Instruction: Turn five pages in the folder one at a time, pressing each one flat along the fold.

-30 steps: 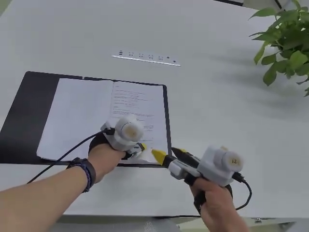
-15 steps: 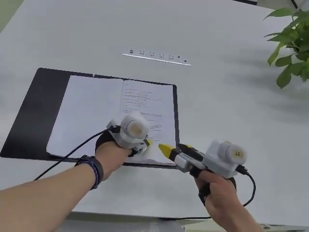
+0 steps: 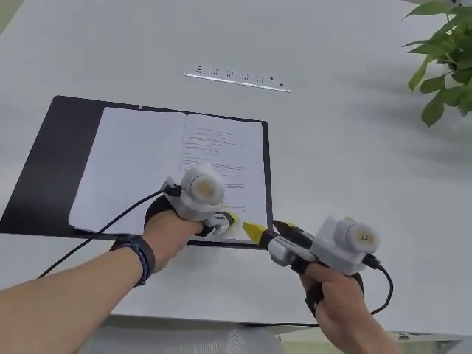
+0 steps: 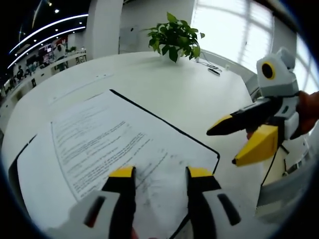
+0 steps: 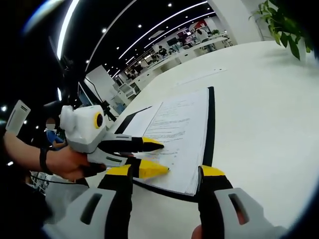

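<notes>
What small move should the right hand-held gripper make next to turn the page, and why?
Probably ease the right hand-held gripper forward and close on the near corner of the right-hand page. Its jaws stand open just short of that corner, the page lies flat in the folder, and the left hand-held gripper, also open, is over it.

One folder [image 3: 44,169] lies open on the surface [image 3: 354,147], showing two pages: one blank page [image 3: 133,166] and one printed page [image 3: 225,158]. At the folder's near right corner are two grippers, one left gripper [image 3: 228,220] and one right gripper [image 3: 265,228], each with two yellow-tipped fingers [image 4: 122,173]. Beyond the folder are one socket strip [image 3: 236,78] and one plant [image 3: 446,51].
</notes>
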`<state>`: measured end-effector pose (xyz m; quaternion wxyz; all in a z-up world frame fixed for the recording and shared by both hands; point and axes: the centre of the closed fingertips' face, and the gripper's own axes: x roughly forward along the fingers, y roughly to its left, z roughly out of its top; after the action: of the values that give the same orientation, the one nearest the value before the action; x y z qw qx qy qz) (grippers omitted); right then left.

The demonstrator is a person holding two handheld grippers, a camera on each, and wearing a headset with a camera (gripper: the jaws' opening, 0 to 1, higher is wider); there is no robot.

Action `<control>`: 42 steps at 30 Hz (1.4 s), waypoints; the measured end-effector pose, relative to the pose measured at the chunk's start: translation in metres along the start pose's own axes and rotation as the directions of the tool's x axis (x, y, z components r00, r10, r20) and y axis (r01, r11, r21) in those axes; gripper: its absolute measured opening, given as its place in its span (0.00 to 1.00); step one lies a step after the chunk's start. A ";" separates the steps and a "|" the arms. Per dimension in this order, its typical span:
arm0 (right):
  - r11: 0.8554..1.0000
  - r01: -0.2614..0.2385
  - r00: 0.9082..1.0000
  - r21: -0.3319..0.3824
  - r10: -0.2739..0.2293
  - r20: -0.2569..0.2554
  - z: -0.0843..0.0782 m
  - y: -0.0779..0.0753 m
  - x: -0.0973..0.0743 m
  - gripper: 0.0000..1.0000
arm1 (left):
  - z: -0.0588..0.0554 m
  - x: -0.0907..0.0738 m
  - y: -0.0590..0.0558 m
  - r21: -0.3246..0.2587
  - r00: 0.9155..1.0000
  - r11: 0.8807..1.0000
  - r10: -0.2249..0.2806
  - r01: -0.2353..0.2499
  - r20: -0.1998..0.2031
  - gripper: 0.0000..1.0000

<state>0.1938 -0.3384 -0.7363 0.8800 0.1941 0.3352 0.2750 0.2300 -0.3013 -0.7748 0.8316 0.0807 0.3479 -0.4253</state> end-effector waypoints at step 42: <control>0.994 -0.068 0.996 0.091 0.063 0.059 0.037 -0.013 0.055 0.49 | -0.005 -0.005 0.007 0.061 0.999 0.998 -0.002 -0.001 0.038 0.38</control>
<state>0.2582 -0.3200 -0.7440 0.8695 0.2534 0.3161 0.2824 0.2313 -0.2914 -0.7765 0.8350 0.0980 0.3189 -0.4375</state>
